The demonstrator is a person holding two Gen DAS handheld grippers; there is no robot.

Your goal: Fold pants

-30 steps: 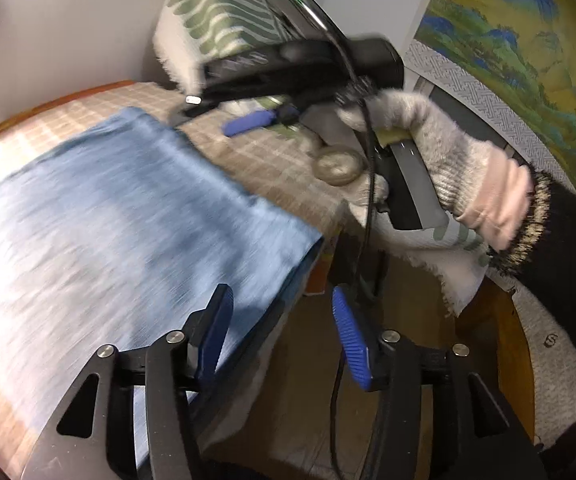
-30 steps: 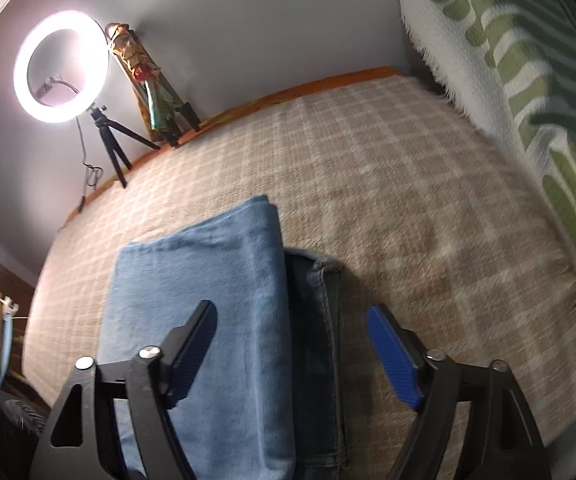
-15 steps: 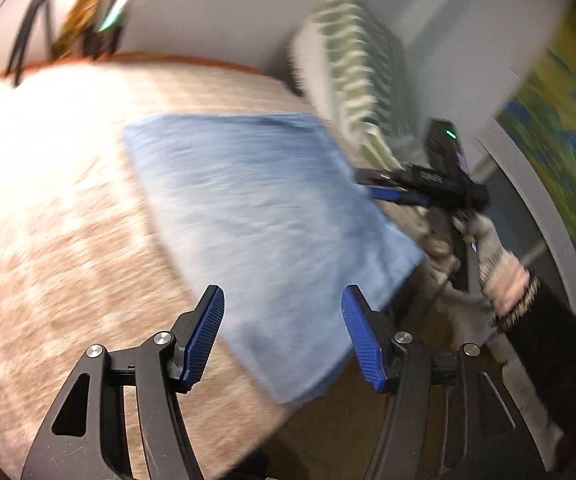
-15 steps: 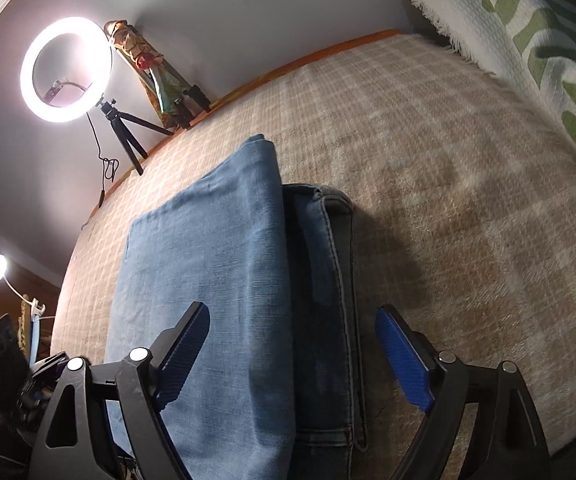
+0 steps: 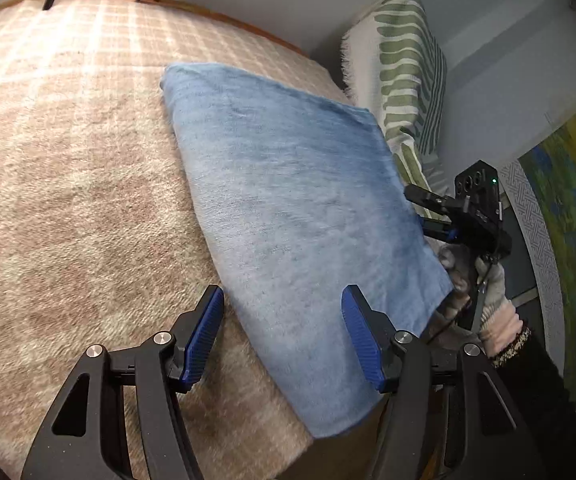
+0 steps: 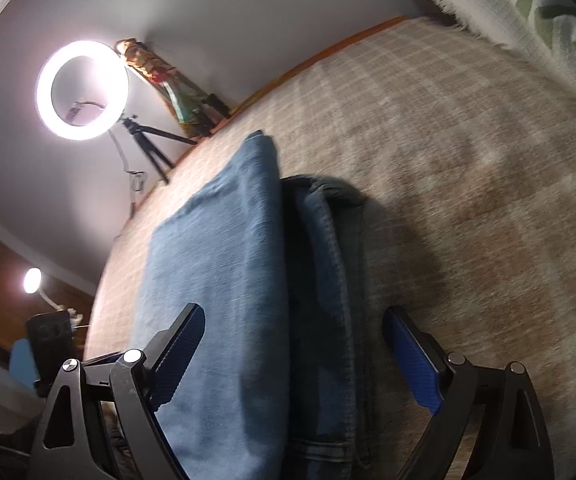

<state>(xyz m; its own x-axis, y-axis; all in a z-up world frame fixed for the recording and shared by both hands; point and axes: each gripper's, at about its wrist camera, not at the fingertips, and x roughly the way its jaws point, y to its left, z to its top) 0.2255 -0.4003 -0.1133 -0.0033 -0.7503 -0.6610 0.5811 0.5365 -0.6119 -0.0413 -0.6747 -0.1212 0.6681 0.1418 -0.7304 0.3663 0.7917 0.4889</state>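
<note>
On the bed: a checked beige cover (image 5: pixel 67 184) carries the folded pants (image 5: pixel 288 216), which lie near the bed's near edge, one corner reaching out over it.

Pants, form: a compact blue denim rectangle; in the right wrist view a lighter upper layer (image 6: pixel 223 280) lies over a darker part with a seamed edge (image 6: pixel 328 280) showing beside it.

Left tongs (image 5: pixel 283 340): open, blue pads apart, hovering over the near end of the pants and gripping nothing.

Right tongs (image 6: pixel 292 360): jaws opening wide, astride the pants' seamed edge with cloth between them; the pads do not appear to press on it.

Right hand (image 5: pixel 484 284): gloved, seen from the left wrist view just beside the far corner of the pants.

Progress: judged late; the main folds look done, and what remains is probably a last fold or a squaring of the edges.

Surroundings: a striped green-and-white throw (image 5: pixel 408 80) at the bed's side; a ring light (image 6: pixel 81 90) on a tripod beyond the far edge.

Hidden or unclear: the layers under the top fold; the legs' ends; the right wrist view is blurred, so contact is uncertain.
</note>
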